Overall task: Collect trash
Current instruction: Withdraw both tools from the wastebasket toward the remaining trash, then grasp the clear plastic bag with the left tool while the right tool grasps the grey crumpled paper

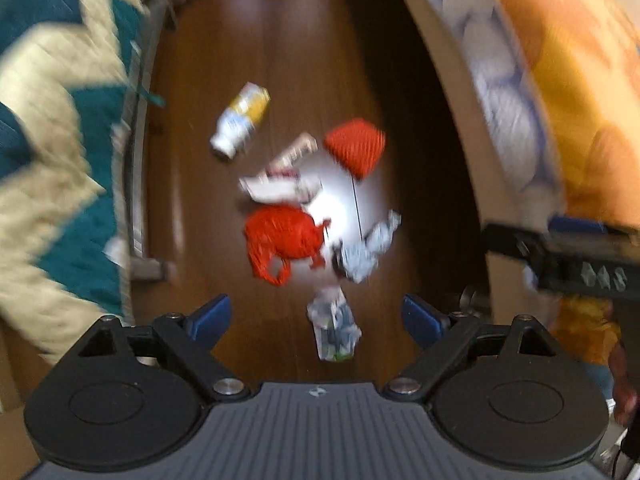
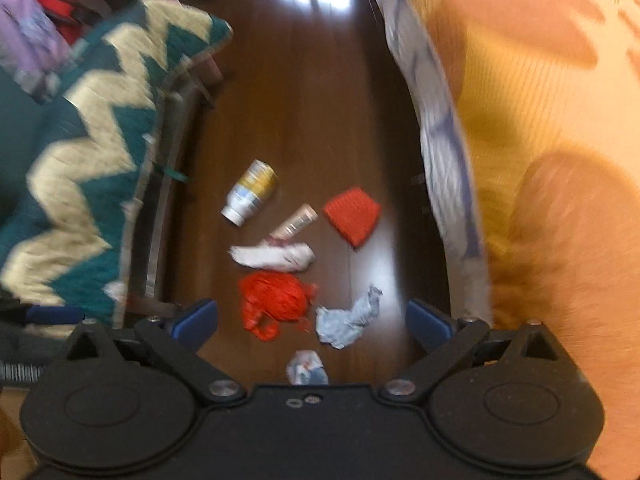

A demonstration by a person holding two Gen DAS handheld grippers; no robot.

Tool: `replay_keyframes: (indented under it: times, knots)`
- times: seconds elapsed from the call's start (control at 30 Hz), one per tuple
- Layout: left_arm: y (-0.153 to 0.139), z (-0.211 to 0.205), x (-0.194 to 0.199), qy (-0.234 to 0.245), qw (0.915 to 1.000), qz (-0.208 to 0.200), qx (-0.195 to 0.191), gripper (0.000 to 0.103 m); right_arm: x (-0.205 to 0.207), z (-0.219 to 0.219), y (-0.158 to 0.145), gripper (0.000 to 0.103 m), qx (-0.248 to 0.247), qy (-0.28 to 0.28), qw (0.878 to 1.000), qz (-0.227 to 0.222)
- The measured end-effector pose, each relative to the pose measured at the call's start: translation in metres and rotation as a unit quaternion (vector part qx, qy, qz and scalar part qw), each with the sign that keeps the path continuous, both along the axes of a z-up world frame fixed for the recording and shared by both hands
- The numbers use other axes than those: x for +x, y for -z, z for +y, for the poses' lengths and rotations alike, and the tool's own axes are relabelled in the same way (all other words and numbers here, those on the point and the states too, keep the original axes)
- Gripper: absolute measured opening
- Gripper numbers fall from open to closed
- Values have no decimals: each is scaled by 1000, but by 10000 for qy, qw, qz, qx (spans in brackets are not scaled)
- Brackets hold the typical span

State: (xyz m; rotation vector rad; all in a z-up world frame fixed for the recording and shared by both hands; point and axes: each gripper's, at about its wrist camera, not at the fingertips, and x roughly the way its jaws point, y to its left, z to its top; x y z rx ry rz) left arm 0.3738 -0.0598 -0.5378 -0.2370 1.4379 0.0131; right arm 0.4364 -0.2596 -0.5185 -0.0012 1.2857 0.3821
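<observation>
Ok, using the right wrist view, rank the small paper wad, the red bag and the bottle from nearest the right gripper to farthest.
1. Small paper wad, just ahead of the right gripper.
2. Red bag, farther, left of centre.
3. Bottle, farthest, upper left.

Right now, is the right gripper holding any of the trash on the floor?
No, the right gripper is open and empty above the wooden floor, with the red plastic bag lying loose below it.

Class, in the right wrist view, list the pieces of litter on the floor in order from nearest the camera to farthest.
Small crumpled wrapper → pale blue crumpled paper → red plastic bag → white crumpled wrapper → white and yellow bottle.
</observation>
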Motion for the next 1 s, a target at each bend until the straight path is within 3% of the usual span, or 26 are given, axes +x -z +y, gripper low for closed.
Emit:
replay_keyframes:
  times: [0.3,0.53,0.73,1.0]
  knots:
    - [143,-46,-14,355,9976,582,-74,92,9,9,147,99,-295,50,9985,468]
    - [231,-55,-13,54,9960,894,43,92,18,10,233,96,-533,70,9963,675]
    - [279,-62,-17,-53,9945,1048,6,92,30,7,288,87,-538,535,9925,954]
    - [310,-80,-24,51,9935,1135,-98,91,40,6,323,76,-464,1110,9863,1133]
